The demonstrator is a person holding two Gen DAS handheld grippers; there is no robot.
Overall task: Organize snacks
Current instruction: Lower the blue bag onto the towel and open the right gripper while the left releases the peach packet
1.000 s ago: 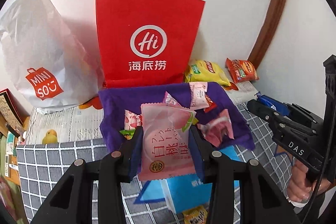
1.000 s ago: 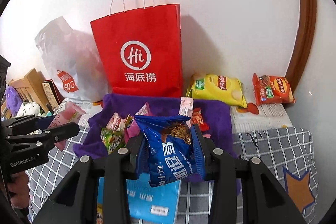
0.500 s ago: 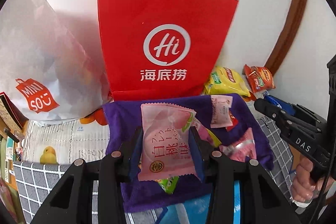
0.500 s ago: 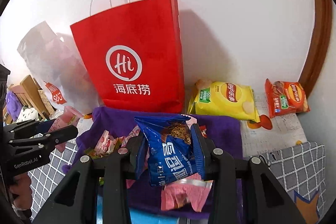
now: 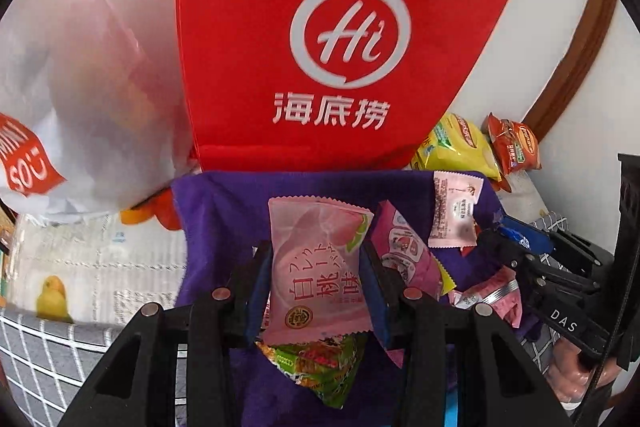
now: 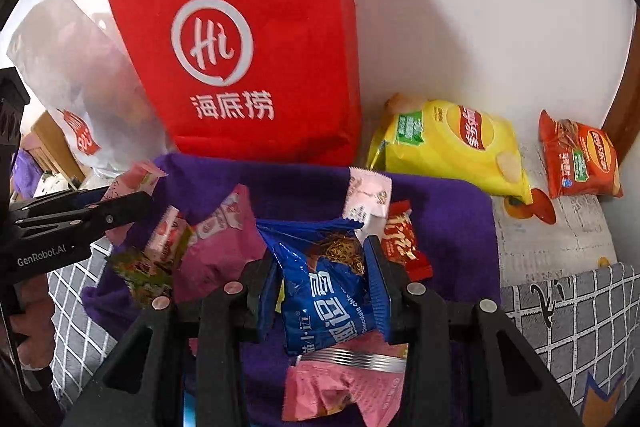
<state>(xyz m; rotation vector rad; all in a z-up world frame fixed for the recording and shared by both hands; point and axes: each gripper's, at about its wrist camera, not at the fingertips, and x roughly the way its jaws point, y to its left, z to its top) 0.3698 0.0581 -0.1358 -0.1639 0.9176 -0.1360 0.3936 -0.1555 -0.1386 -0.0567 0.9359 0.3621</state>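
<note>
— Where do we stand with the two packets?

— We have carried both forward and down. A second ago the red paper bag stood whole in our view, handles and all; now it fills the top of the left view and we hang right over the purple cloth.

— And the grips?

— Unchanged. Our left gripper is clamped on the pink peach packet, pads pressing both its edges. Our right gripper is closed tight on the blue snack packet.

— What lies below us?

— The cloth's loose pile: a green packet under the pink one, a pink wrapper and a red candy by the blue one. The yellow chip bag and the orange chip bag lie apart, against the wall.

— So what does it mean?

— We judge that we are bringing both packets to the cloth to join the pile; neither has been released yet.
</note>
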